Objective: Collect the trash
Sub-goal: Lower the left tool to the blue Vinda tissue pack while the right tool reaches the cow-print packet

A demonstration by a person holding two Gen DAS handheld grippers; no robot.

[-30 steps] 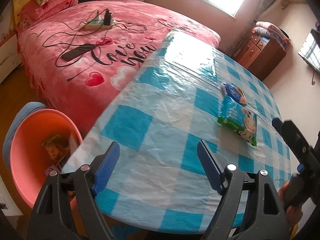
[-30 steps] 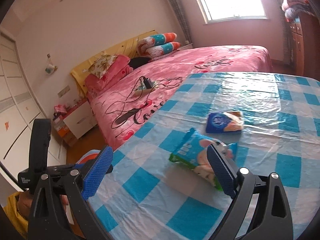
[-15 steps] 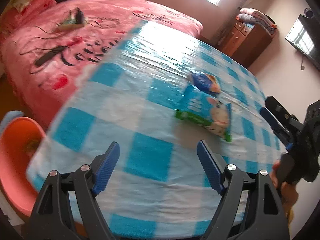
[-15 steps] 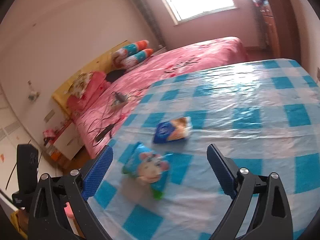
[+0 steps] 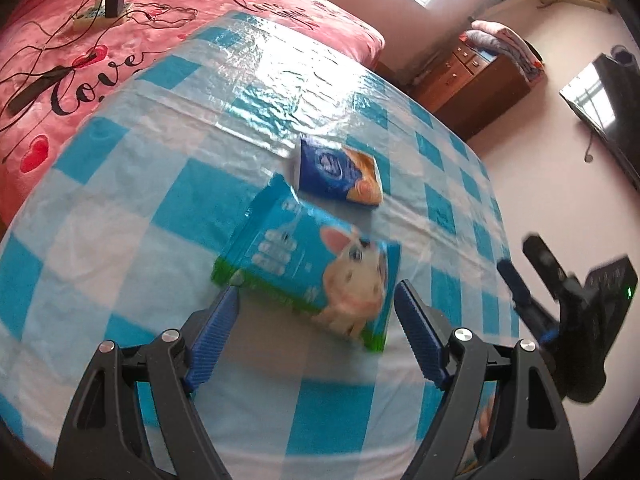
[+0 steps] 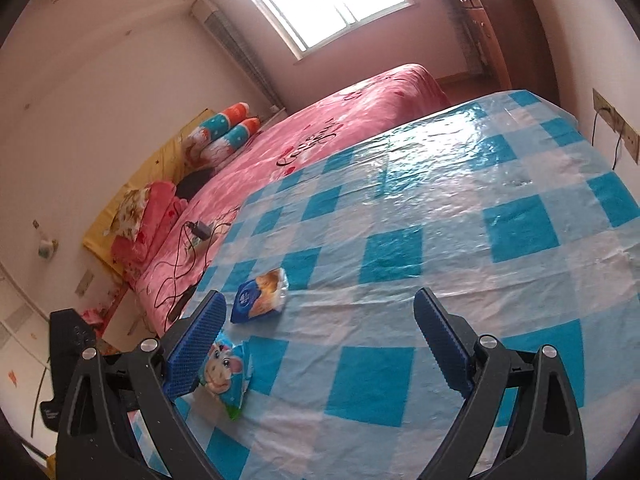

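Left wrist view: left tongs [image 5: 316, 302] spread wide at lower centre, gripping nothing, blue pads just short of the near edge of a light-blue snack bag with a cartoon animal [image 5: 316, 268]. Bag flat on the blue-checked desk [image 5: 120, 220], mid-frame. Just beyond it, toward upper centre, a dark-blue snack packet [image 5: 340, 172], close beside but seemingly apart. Right tongs [image 5: 516, 280] at the right edge, blurred, spread unclear here. Pink bed [image 5: 100, 40] at upper left, power strip [image 5: 100, 14] and cables on it.

Right wrist view: right tongs [image 6: 318, 312] released, wide apart over bare checked desk [image 6: 440, 208]. Cartoon bag [image 6: 228, 372] at lower left, partly behind the left blue pad. Dark-blue packet [image 6: 260, 294] above it, near the desk's left edge. Pink bed [image 6: 340, 128] behind, window [image 6: 328, 0] at top.
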